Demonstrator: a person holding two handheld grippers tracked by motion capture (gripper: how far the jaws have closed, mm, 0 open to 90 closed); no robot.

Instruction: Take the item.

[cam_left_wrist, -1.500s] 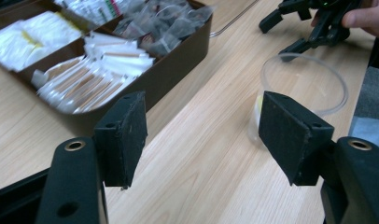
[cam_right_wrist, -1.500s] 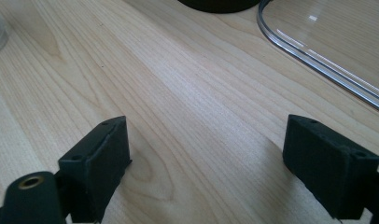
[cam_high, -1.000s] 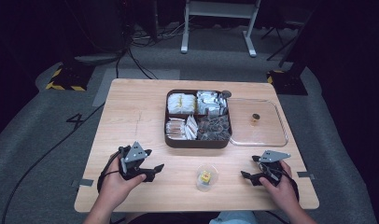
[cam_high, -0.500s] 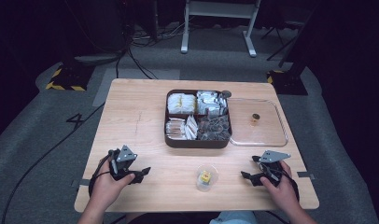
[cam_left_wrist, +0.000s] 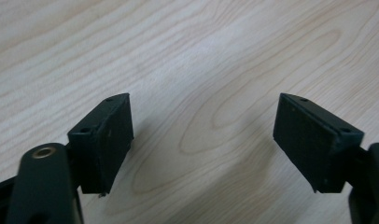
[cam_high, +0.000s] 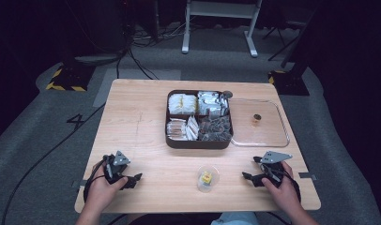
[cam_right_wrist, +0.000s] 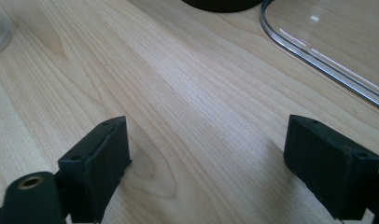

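The left claw [cam_high: 132, 178] has come back and down toward the counter's [cam_high: 141, 122] near left edge since the earlier frame; its jaws have just been opening, wide, with bare wood between them. The cup [cam_high: 208, 177] sits unmoved between both claws. The right claw [cam_high: 250, 176] stays put, wide and empty.

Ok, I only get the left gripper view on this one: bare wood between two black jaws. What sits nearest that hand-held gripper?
Observer: A small clear cup with something yellow inside, standing between the left hand-held gripper, whose empty jaws have just been opening, and the right hand-held gripper.
Operator: Anything farther back?
Observer: A dark tray of four filled compartments, mid-way across the table.
Operator: Covered?
Observer: No, a clear lid lies flat beside its right edge.
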